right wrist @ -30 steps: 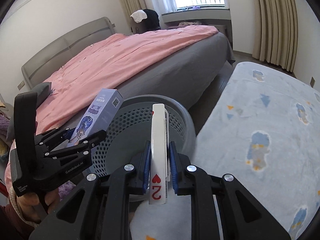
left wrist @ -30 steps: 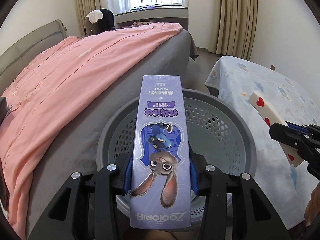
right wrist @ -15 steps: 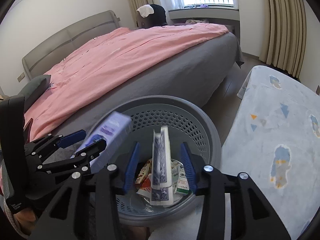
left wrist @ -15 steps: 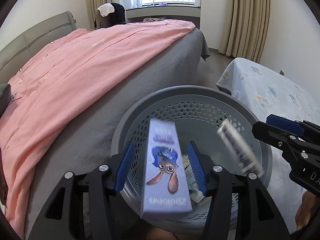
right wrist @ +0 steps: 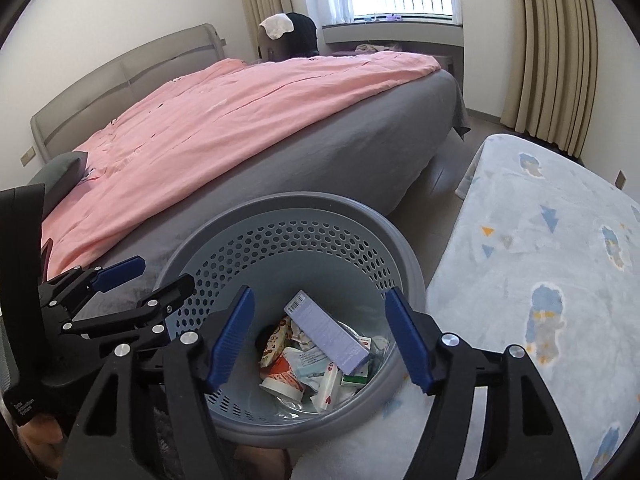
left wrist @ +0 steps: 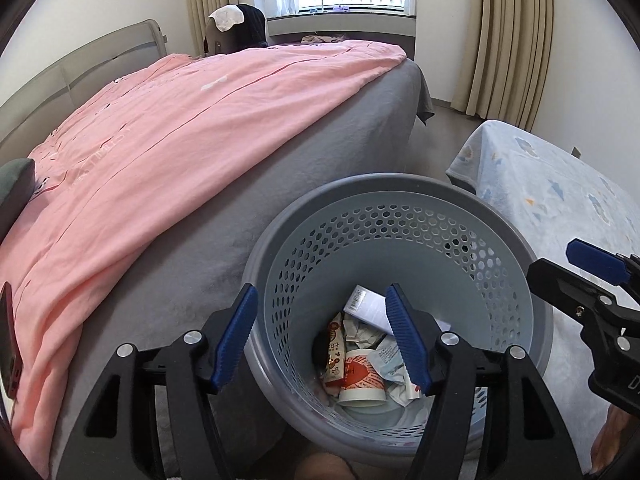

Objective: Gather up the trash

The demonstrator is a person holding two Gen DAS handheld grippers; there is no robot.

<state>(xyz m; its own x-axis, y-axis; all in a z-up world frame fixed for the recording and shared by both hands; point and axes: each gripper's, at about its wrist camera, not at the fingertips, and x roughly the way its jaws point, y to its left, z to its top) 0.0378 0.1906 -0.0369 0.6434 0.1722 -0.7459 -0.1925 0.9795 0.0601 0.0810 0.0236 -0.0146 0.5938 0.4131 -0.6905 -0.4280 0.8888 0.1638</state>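
Observation:
A grey perforated trash basket (left wrist: 400, 216) (right wrist: 304, 224) stands between the bed and a low table. Both grippers hover over its mouth, open and empty: my left gripper (left wrist: 322, 334) and my right gripper (right wrist: 320, 336). The purple box (right wrist: 326, 334) lies slanted on top of the trash inside; in the left wrist view only its pale end (left wrist: 368, 306) shows. The card pack with red hearts (right wrist: 326, 386) lies among wrappers and a paper cup (left wrist: 362, 376). The right gripper (left wrist: 592, 276) shows at the left view's right edge, the left gripper (right wrist: 140, 284) at the right view's left.
A bed with a pink cover (left wrist: 180, 128) and grey sheet (right wrist: 320, 152) runs along the left. A low table with a pale blue patterned cloth (right wrist: 552, 264) (left wrist: 560, 184) stands to the right. Curtains and a window lie beyond.
Both grippers opened over the basket. The purple box dropped from the left gripper and the card pack from the right; both now lie inside on the trash.

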